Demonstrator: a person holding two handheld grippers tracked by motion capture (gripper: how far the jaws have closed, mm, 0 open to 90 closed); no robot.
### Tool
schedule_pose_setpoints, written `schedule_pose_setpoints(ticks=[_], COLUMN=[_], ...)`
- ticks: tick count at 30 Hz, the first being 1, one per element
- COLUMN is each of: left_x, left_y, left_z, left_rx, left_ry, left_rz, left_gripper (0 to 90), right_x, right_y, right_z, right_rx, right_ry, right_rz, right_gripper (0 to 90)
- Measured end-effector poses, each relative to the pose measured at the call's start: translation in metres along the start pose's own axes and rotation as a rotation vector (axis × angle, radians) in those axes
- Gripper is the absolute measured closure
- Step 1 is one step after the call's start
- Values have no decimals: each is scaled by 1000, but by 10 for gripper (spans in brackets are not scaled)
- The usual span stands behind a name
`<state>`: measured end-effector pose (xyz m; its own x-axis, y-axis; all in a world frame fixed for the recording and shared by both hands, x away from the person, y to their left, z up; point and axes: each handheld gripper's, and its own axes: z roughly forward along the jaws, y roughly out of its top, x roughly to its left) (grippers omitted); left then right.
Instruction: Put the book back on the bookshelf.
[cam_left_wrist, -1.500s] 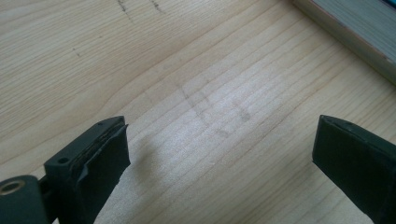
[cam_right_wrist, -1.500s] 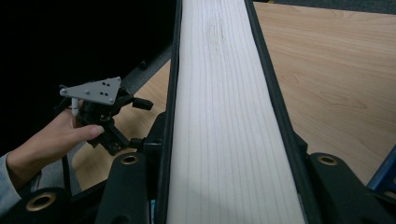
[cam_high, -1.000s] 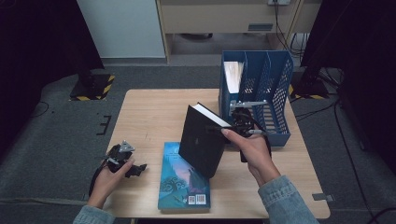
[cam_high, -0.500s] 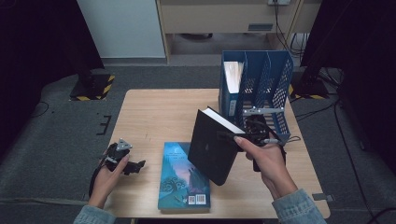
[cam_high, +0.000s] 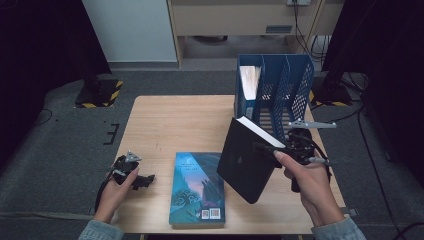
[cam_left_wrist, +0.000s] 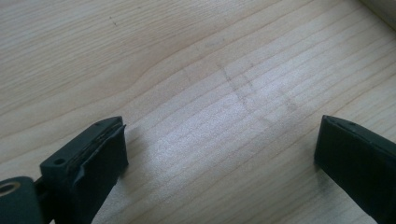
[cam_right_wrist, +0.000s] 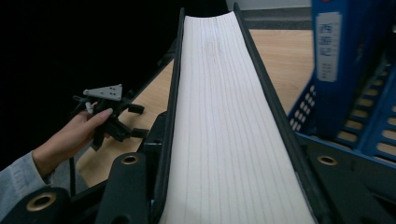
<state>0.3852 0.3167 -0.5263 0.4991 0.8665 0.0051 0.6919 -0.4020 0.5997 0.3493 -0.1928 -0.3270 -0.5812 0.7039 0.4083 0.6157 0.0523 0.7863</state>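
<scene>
A black hardcover book (cam_high: 246, 162) hangs tilted above the right half of the table, and my right gripper (cam_high: 274, 149) is shut on it. In the right gripper view the book's white page block (cam_right_wrist: 224, 121) runs up between the two jaws, which clamp its covers. Just right of the book stands a blue mesh file rack (cam_high: 280, 90) holding one white-paged volume (cam_high: 249, 78) in its left slot. A blue illustrated book (cam_high: 197, 187) lies flat near the front edge. My left gripper (cam_high: 142, 181) rests low at the table's front left, open over bare wood (cam_left_wrist: 219, 121).
The wooden table (cam_high: 170, 125) has free surface at its back left. The rack's middle and right slots (cam_high: 295, 87) hold nothing. Dark floor and black stands surround the table, and a cabinet stands at the far side.
My right gripper has carried the black book to the right and a little up, closer to the blue rack. The left gripper has stayed where it was.
</scene>
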Motion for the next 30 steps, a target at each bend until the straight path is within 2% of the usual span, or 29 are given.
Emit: schedule_pose_setpoints(ticks=[3,6,13,21,24,30], left_x=[0,-1,-2,-2,-3,-3], left_y=[-2,-5,-8,-12,-13,-13], left_z=[0,1,1,1,1,1], left_rx=[-10,-39,-63,-101,-105,-106], left_ry=[3,1,9,9,10,10], left_rz=[-4,-14,-22,-21,-21,-22], left_gripper=[4,0,0,0,0,0], right_x=[-8,-14,-30,-32,-31,-37], right_y=[-2,-4,-14,-11,-10,-10], right_z=[-10,-19,-34,-55,-59,-65], right_rx=[-12,-20,-50,-90,-88,-108], right_ry=[-17,-31,-60,-73,-92,-93], right_rz=[28,39,71,82,87,113], right_gripper=[524,523,523,523,522,522])
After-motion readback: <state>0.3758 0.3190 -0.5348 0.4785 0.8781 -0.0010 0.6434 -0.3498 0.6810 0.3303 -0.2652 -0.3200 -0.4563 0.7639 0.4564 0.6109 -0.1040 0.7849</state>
